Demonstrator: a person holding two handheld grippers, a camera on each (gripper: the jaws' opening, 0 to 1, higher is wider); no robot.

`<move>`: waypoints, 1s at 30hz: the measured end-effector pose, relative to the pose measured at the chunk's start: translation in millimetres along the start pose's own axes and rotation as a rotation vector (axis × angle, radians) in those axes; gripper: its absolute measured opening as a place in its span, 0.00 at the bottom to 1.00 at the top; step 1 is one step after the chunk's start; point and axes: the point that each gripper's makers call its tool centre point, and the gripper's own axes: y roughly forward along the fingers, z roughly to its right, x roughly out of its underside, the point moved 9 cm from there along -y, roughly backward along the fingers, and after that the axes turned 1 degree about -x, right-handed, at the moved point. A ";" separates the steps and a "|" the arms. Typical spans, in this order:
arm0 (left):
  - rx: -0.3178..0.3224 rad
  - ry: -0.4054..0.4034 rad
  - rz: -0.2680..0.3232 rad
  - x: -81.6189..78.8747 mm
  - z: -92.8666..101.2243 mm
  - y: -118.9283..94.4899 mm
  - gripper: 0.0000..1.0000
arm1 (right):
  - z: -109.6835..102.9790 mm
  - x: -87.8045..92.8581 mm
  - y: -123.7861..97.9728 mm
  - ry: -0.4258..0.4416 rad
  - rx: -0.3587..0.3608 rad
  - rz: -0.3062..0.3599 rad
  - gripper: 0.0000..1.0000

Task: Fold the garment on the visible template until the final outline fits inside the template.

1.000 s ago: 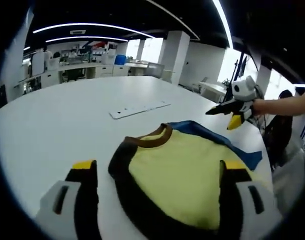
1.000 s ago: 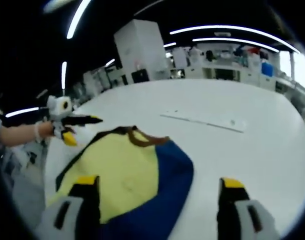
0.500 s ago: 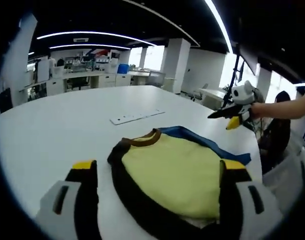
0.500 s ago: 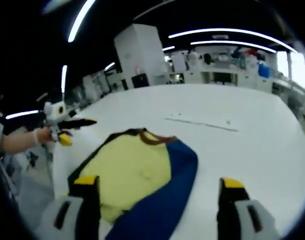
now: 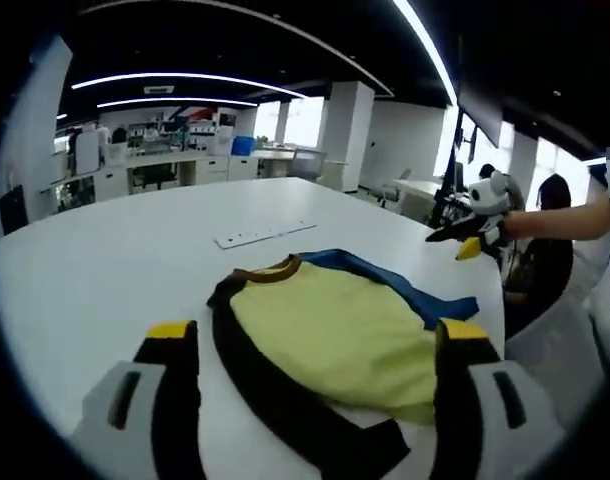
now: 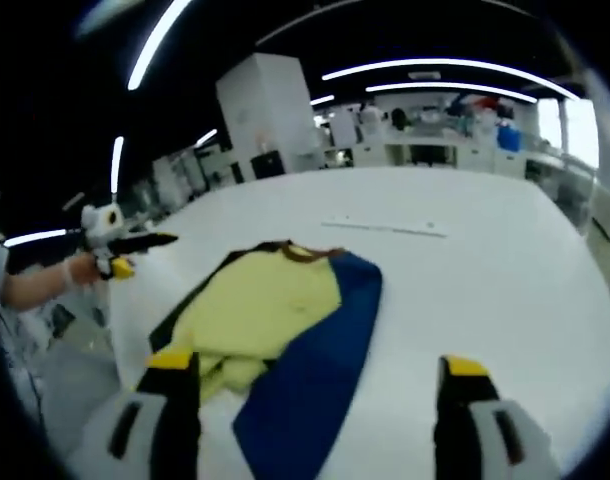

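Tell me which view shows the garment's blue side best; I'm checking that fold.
The right gripper view: the blue side runs as one broad band beside the yellow panel. The left gripper view shows the blue as a thin strip behind the yellow.

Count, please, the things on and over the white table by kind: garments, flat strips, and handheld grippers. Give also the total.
Garments: 1, the folded yellow garment with dark and blue sides.
Flat strips: 1, the white strip beyond the garment.
Handheld grippers: 2, the left gripper and the right gripper.
Total: 4, all on or over the table.
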 end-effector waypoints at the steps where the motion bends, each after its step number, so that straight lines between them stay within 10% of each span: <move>1: 0.003 -0.002 0.003 2.6 1.4 -2.2 0.96 | -2.2 6.4 -4.7 0.018 0.005 0.005 1.00; 21: -0.024 -0.006 0.007 10.0 22.0 -38.2 0.96 | -8.4 65.0 -40.9 0.177 0.034 0.051 0.88; 30: -0.051 -0.040 0.032 15.1 18.1 -51.0 0.96 | -16.2 108.7 -52.9 0.297 -0.031 0.015 0.55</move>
